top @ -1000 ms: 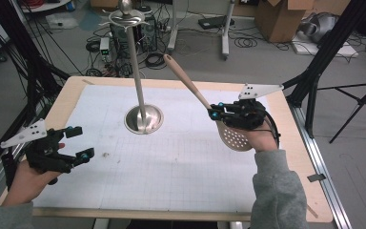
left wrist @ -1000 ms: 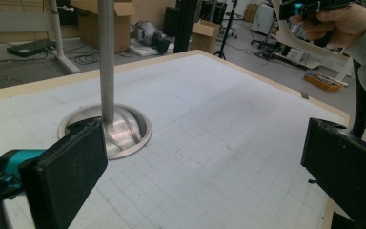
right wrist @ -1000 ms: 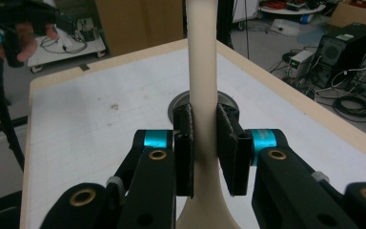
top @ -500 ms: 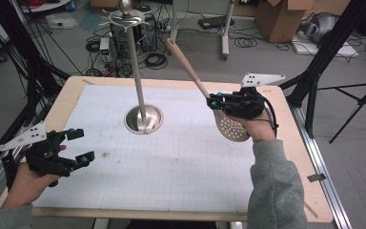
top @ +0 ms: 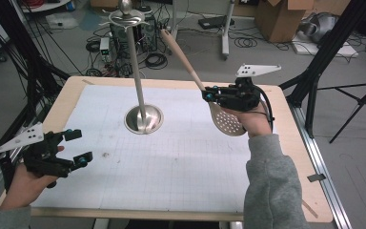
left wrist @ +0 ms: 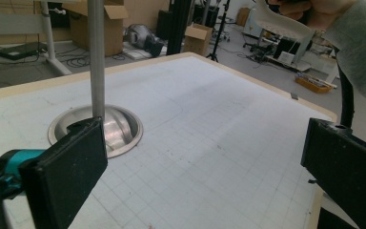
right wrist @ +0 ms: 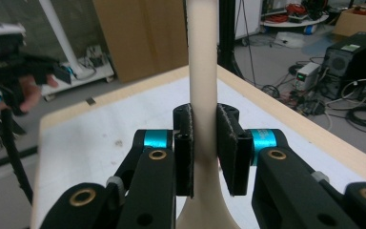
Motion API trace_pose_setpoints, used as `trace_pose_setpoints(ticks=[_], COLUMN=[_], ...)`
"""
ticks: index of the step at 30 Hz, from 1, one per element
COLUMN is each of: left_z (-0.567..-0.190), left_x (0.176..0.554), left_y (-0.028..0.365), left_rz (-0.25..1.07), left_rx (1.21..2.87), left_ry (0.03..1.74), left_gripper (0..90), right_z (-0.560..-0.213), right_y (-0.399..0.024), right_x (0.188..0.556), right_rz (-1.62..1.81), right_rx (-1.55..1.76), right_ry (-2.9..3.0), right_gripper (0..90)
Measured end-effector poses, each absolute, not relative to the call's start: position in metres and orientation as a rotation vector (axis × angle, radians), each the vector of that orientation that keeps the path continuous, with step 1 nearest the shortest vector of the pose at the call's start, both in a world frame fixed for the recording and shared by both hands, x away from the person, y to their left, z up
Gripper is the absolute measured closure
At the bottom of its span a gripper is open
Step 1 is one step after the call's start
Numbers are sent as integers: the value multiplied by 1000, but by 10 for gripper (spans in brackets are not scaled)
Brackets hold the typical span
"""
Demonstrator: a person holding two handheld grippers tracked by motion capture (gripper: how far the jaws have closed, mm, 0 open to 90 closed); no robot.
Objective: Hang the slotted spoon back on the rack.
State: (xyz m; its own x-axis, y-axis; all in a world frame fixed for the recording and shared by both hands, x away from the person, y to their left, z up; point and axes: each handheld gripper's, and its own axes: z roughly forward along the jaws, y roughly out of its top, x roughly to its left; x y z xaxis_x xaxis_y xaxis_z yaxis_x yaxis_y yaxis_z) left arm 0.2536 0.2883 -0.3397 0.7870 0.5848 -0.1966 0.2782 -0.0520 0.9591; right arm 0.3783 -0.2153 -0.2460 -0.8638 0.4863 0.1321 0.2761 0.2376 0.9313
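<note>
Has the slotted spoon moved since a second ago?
Yes. The slotted spoon, held by the right gripper, has lifted and swung its handle toward the stand's top.

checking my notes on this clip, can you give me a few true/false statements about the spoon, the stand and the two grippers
1. The right gripper is shut on the slotted spoon. True.
2. The spoon lies flat on the table. False: it is held up in the air, handle slanting up toward the stand's top.
3. The left gripper holds the metal stand. False: its jaws are open and empty, apart from the stand.
4. The stand's round base rests on the table. True.
5. The jaws grip the spoon at its perforated bowl. False: they clamp the handle just above the bowl.
</note>
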Motion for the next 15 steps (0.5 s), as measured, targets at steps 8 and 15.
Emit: trace_pose_setpoints(ticks=[8,15], left_z=[-340,-341], left_x=[251,248], left_y=[292,295], left_rz=[292,303], left_rx=[1642,1646], left_ry=[705,714], left_gripper=[20,20], right_z=[-238,-233], right_y=[-208,-203], right_x=[380,383], right_rz=[1678,1671], right_rx=[696,698], right_ry=[2320,2316], right_gripper=[781,781])
